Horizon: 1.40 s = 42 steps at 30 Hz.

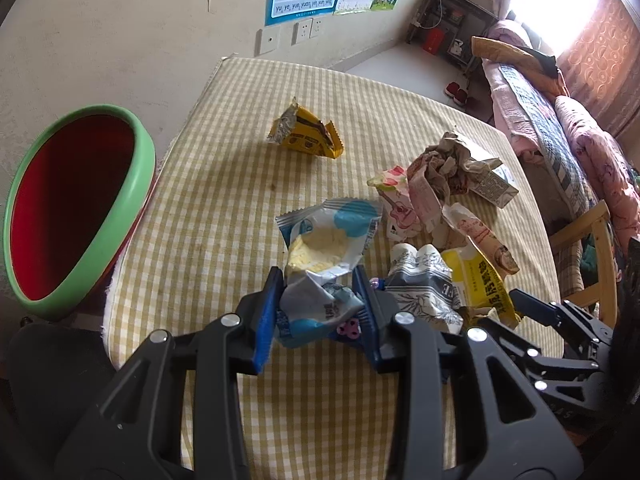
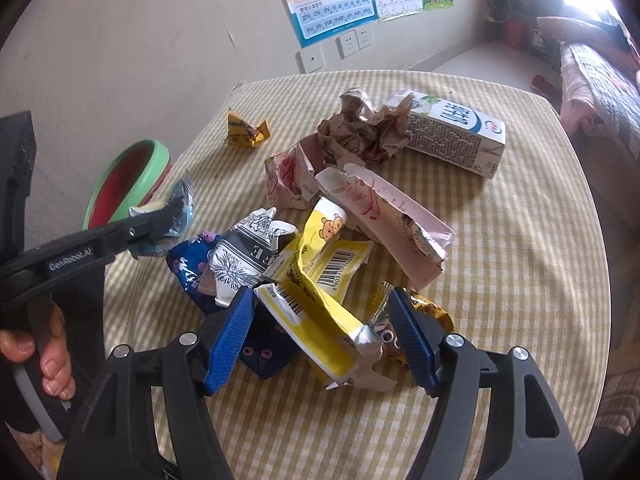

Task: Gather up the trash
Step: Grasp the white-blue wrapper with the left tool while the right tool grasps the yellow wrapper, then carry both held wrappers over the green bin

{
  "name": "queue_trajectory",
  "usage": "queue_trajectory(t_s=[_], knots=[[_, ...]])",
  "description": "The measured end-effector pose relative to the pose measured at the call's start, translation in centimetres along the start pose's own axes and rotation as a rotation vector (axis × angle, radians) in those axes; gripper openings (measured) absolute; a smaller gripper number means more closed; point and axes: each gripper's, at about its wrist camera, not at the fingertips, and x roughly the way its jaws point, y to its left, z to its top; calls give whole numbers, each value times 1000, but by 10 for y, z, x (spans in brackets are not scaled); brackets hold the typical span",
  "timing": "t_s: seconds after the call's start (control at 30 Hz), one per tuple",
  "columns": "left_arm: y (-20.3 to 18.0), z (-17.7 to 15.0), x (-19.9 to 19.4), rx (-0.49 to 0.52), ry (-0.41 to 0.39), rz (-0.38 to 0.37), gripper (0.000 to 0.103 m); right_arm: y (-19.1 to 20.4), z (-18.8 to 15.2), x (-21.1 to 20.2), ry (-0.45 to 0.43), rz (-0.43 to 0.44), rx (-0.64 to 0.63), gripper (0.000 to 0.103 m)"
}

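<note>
While the left tool is clamped on the blue-white wrapper at lower centre, its loose end may snag; the right tool stands apart around the yellow wrapper, far from the bin at left.

I find the worktop bare on its left half toward the bin at the left edge; only the orange wrapper lies far there. Right half is obstructed: heaped wrappers, milk carton far right.
</note>
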Motion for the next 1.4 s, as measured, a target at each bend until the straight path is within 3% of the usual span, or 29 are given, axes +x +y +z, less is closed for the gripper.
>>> queue_trajectory(t_s=[0.13, 0.23, 0.5, 0.87, 1.4], knots=[[0, -2, -3, 6, -13, 5, 35, 2, -3, 13, 39, 13, -13, 61], [1, -2, -6, 6, -22, 8, 35, 1, -4, 16, 49, 18, 1, 41], [6, -2, -21, -2, -64, 15, 35, 13, -4, -2, 5, 62, -5, 21], [17, 0, -46, -22, -118, 34, 35, 30, 18, -45, -108, 126, 3, 21], [27, 7, -71, -31, -193, 58, 35, 68, 34, -43, -133, 168, -46, 21]])
